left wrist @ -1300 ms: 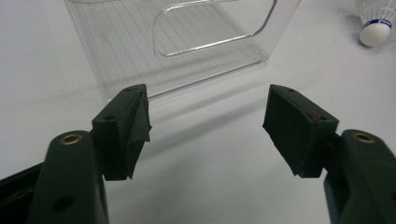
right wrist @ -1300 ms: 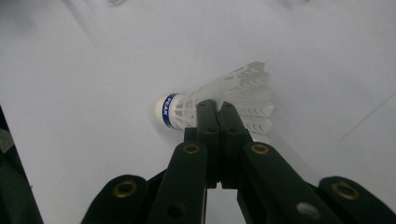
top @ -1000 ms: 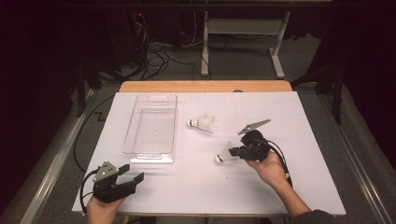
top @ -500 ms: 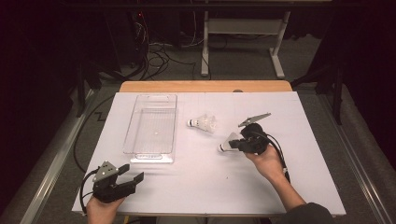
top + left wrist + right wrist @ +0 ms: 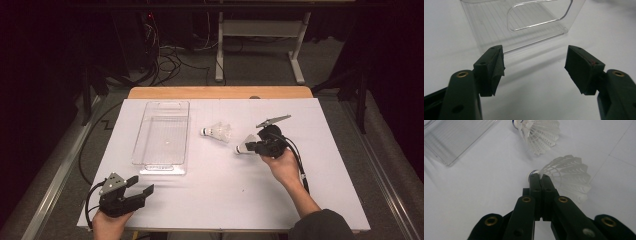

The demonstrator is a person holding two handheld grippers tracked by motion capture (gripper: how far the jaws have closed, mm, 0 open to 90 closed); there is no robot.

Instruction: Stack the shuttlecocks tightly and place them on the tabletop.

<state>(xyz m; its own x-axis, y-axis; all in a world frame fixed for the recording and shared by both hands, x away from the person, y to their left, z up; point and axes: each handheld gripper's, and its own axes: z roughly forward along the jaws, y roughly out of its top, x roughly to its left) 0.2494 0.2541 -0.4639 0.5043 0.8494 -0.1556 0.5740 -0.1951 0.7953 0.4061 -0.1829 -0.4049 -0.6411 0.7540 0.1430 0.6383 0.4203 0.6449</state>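
My right gripper (image 5: 253, 147) is shut on a white feathered shuttlecock (image 5: 244, 143), holding it just above the white table right of the middle. In the right gripper view the jaws (image 5: 539, 177) are pressed together at the base of this shuttlecock (image 5: 567, 176), and its feather skirt fans out to the right. A second shuttlecock (image 5: 218, 132) lies on its side on the table just beyond it, its cork pointing left (image 5: 537, 132). My left gripper (image 5: 141, 188) rests near the front left edge, open and with nothing between its jaws (image 5: 535, 67).
A clear plastic bin (image 5: 145, 131) stands lengthwise left of the middle, its near end wall with a handle cut-out (image 5: 524, 22) right in front of my left gripper. A white sheet (image 5: 215, 195) covers the table. A wooden strip (image 5: 220, 93) runs along the far edge.
My right gripper has carried the shuttlecock a little away from me and leftward, closer to the lying shuttlecock. The left gripper has stayed in place.
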